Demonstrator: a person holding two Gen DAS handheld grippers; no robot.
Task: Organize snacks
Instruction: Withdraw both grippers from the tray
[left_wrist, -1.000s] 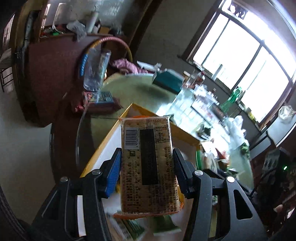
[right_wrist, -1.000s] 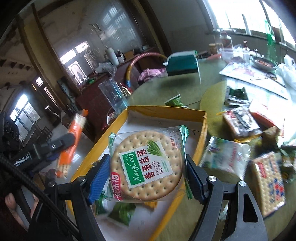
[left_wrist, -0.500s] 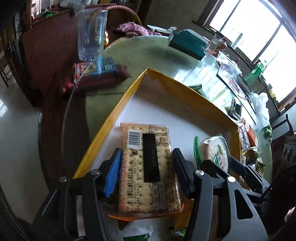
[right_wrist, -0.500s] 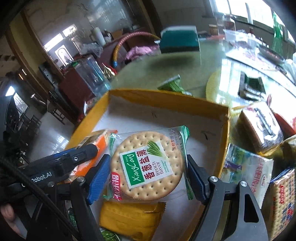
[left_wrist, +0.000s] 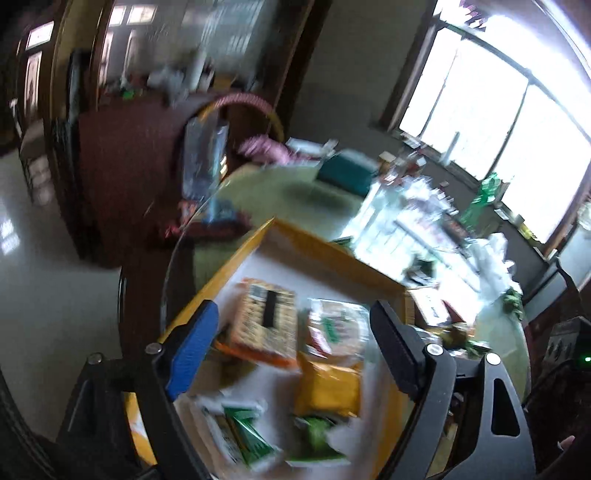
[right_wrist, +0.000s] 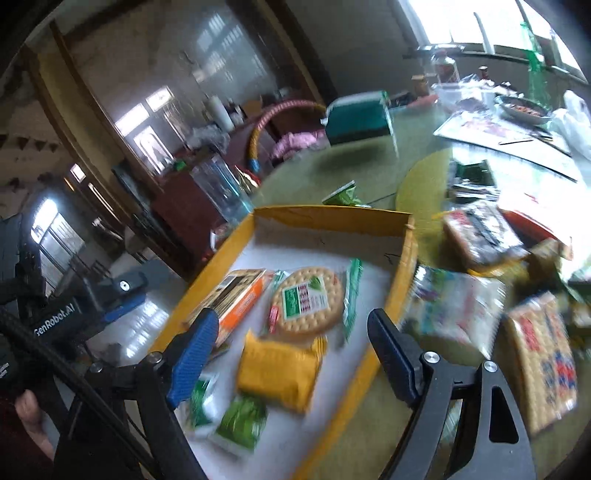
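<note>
Both grippers stand with their fingers spread wide and nothing between the pads. On the left gripper (left_wrist: 293, 334) the jaws have just been opening, letting go of the cracker pack (left_wrist: 267, 323), which lies flat in the box (left_wrist: 332, 254) past the blue pad. On the right gripper (right_wrist: 291, 338) the jaws have also just been opening, and the round biscuit (right_wrist: 306, 299) lies loose on the white floor of the box (right_wrist: 332, 218), beyond the fingertips and touching neither pad.

Seen from the right wrist, the cracker pack (right_wrist: 236, 295) sits just left of the round biscuit, against the left wall of the box. A yellow packet (right_wrist: 280, 369) lies just nearer than the biscuit, and green packets (right_wrist: 240, 417) lie nearer still, at the near end. From the left wrist the same order holds: cracker pack on the left, round biscuit (left_wrist: 334, 328) beside it on the right, yellow packet (left_wrist: 328, 387) below them, green packets (left_wrist: 247, 435) closest, though much is blurred.

Outside the box, to its right on the table (right_wrist: 332, 162), loose snacks (right_wrist: 458, 310) lie scattered, among them a square cracker pack (right_wrist: 543, 362) with red and blue print. A teal box (right_wrist: 356, 118) stands at the far side of the table.

The left gripper (right_wrist: 110, 295) shows at the left edge of the right wrist view, off the box's left wall.
</note>
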